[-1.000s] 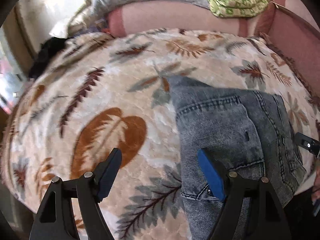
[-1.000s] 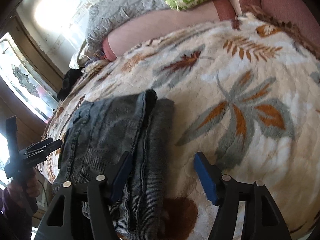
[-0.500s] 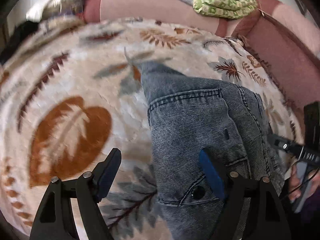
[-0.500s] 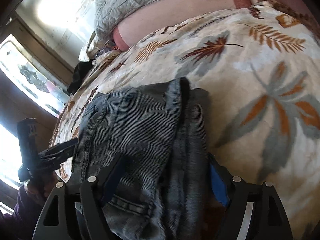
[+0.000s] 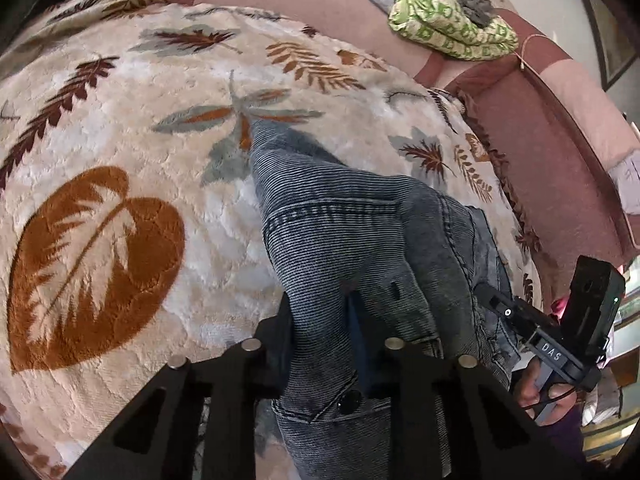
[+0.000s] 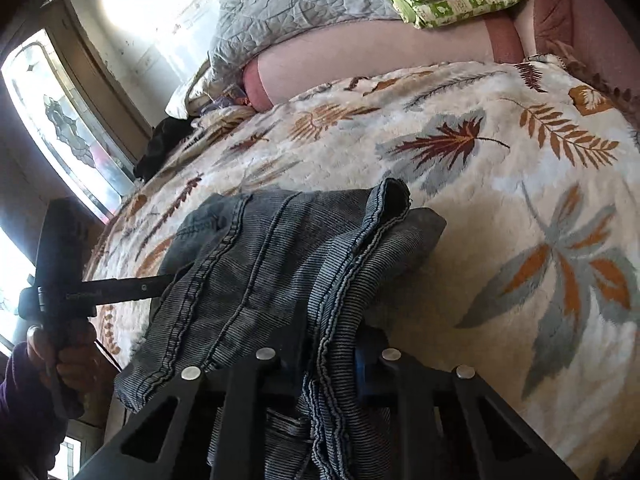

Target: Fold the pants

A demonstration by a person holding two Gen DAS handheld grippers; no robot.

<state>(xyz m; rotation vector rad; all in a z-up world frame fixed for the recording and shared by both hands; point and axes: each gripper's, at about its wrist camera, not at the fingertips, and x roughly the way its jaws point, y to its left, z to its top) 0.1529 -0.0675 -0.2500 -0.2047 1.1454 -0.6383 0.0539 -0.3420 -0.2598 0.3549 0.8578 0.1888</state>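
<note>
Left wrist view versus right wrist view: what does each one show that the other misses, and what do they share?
Only the left wrist view shows the jeans' button, a stitched pocket edge, the big orange leaf print and the right gripper from outside. Only the right wrist view shows the window, the jeans' stacked hems and the left gripper from outside. Both show the jeans on the leaf blanket, the green cloth, and closing jaws with denim between them.
</note>
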